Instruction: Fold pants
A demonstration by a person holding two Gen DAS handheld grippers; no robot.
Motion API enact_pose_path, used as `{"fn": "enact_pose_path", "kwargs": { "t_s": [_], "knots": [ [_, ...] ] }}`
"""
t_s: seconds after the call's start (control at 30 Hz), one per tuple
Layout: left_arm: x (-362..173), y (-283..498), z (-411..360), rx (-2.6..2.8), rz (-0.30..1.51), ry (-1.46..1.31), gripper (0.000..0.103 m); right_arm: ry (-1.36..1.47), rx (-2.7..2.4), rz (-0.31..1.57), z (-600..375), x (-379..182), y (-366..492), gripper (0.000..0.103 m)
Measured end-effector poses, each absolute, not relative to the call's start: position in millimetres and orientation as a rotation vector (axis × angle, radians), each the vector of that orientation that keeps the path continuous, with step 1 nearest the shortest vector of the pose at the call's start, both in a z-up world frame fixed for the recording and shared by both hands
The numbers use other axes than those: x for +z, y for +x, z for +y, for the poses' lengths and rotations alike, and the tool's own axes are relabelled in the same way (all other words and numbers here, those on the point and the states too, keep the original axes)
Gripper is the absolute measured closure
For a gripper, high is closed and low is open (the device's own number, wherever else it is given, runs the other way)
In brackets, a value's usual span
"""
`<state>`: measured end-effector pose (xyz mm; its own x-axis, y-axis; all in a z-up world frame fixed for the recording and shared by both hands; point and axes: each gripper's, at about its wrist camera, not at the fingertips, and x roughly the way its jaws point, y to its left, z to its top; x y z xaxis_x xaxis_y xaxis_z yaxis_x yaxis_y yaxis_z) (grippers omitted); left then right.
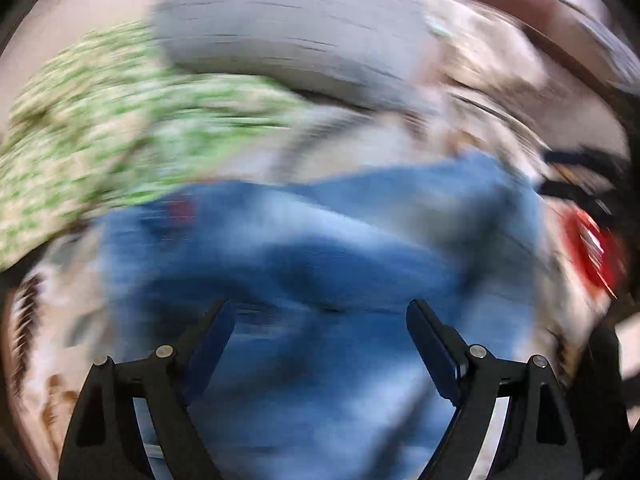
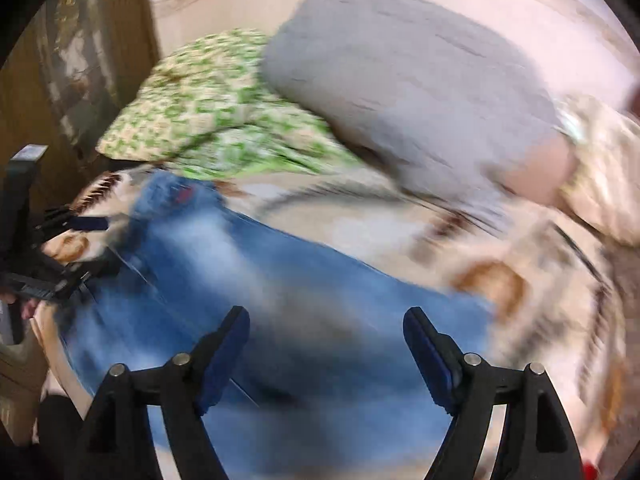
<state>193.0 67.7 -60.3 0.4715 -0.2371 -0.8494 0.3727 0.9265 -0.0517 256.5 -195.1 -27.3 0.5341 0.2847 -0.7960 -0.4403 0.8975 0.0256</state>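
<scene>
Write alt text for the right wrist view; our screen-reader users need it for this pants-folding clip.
Blurred by motion, the open right gripper hangs over blue jeans spread on a patterned bedspread, nothing between its fingers. Beyond lie a grey pillow and a green floral cloth; the left gripper shows at the left edge.

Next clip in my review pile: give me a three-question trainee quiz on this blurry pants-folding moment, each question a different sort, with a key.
1. True or false: the right gripper is clamped on the blue jeans.
2. Multiple choice: what lies directly behind the jeans, next to the green patterned cloth? A) a grey pillow B) a laundry basket C) a wooden chair
3. Fill in: in the left wrist view, the left gripper has its fingers ____ above the jeans.

Key:
1. False; its fingers stand apart with nothing pinched.
2. A, the grey pillow.
3. Open.
</scene>
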Motion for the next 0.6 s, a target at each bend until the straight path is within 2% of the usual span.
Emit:
{"fn": "enact_pose_path", "kwargs": {
  "t_s": [0.23, 0.43, 0.47, 0.5, 0.53, 0.57, 0.6],
  "knots": [
    [-112.7, 176.3, -38.4, -0.560, 1.124, 0.308, 0.015, -0.098, 0.369, 1.041, -303.0, -68.4, 259.8, 0.021],
    [-146.3, 201.0, -53.3, -0.572, 1.251, 0.264, 0.016, -0.097, 0.461, 1.054, -297.5, -94.5, 298.2, 0.021],
    [-149.3, 202.1, -55.6, -0.591, 1.265, 0.266, 0.037, -0.097, 0.483, 1.089, -292.0, -103.3, 305.4, 0.024],
    [-149.6, 199.8, -57.8, -0.613, 1.268, 0.278, 0.060, -0.107, 0.509, 1.125, -285.4, -111.4, 310.3, 0.037],
    [-146.8, 195.3, -59.9, -0.627, 1.261, 0.294, 0.090, -0.138, 0.516, 1.145, -278.7, -116.9, 311.9, 0.084],
    [-140.9, 192.7, -60.4, -0.643, 1.255, 0.289, 0.094, -0.178, 0.516, 1.151, -272.8, -119.2, 309.7, 0.089],
    [-133.6, 188.0, -61.6, -0.665, 1.241, 0.294, 0.095, -0.193, 0.518, 1.125, -270.1, -116.1, 304.0, 0.090]
  ]
}}
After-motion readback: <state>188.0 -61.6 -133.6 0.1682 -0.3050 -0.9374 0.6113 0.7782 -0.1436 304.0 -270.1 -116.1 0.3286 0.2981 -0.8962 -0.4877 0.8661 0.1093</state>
